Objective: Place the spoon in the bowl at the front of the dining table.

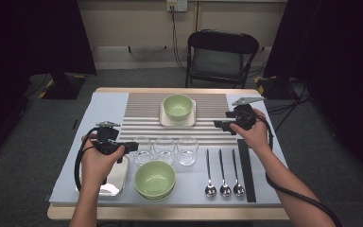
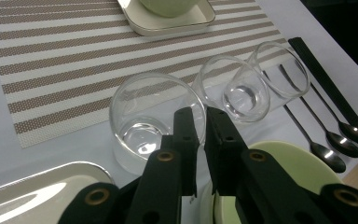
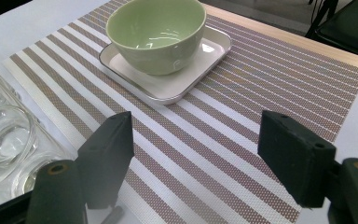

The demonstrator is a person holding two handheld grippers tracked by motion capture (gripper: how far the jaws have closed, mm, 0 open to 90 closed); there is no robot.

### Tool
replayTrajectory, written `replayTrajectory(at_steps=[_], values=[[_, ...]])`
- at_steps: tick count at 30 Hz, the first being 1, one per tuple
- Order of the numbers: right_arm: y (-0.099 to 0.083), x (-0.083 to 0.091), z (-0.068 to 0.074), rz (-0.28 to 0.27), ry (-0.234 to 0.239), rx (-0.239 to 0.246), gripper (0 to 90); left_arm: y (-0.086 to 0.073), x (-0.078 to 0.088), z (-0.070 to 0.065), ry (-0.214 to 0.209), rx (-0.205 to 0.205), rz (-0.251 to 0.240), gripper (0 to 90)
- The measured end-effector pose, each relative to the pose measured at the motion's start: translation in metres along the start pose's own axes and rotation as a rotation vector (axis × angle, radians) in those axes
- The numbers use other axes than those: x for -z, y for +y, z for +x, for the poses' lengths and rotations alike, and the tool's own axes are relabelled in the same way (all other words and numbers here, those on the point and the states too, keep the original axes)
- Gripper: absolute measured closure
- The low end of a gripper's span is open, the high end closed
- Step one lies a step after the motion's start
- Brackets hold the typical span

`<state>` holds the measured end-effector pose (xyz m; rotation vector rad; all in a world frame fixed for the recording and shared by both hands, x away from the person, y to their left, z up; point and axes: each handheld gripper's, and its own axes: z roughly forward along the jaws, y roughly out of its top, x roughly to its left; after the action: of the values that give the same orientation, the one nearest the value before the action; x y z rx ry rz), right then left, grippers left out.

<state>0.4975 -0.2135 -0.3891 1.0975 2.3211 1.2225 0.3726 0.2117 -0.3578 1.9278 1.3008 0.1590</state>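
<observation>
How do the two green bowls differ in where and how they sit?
The far bowl sits alone on a white square plate on the striped mat. The near bowl sits off the mat, apparently stacked on another green dish, beside the glass that the left tool grips. Both are pale green, upright and empty.

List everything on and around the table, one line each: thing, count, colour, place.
Ceramic bowls: 2, pale green, one on the white square plate, one near front edge.
White square plate: 1, on the striped placemat.
Clear glass tumblers: 3, in a row mid-table.
Metal spoons: 3, silver, front right.
Black strip: 1, right of spoons.
Shiny metal tray: 1, front left.
Folding chair: 1, black, behind table.
Left gripper: jaws pinching leftmost tumbler's rim.
Right gripper: open, above placemat.
</observation>
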Motion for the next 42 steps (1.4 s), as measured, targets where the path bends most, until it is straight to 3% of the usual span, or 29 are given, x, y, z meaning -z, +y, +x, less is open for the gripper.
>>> replayTrajectory(at_steps=[12, 21, 28, 42], values=[[0.001, 0.003, 0.000, -0.006, 0.001, 0.000, 26.3, 0.006, -0.006, -0.014, 0.013, 0.017, 0.009, 86.6], [0.001, 0.005, 0.002, -0.005, 0.005, 0.004, 26.2, 0.009, -0.012, -0.025, -0.025, 0.006, 0.027, 87.0], [0.002, 0.004, 0.003, -0.009, 0.010, 0.001, 26.3, 0.012, -0.015, -0.034, -0.028, -0.018, 0.041, 88.4], [0.001, 0.005, 0.002, -0.014, 0.012, -0.003, 26.3, 0.014, -0.027, -0.054, -0.065, -0.035, 0.033, 90.0]])
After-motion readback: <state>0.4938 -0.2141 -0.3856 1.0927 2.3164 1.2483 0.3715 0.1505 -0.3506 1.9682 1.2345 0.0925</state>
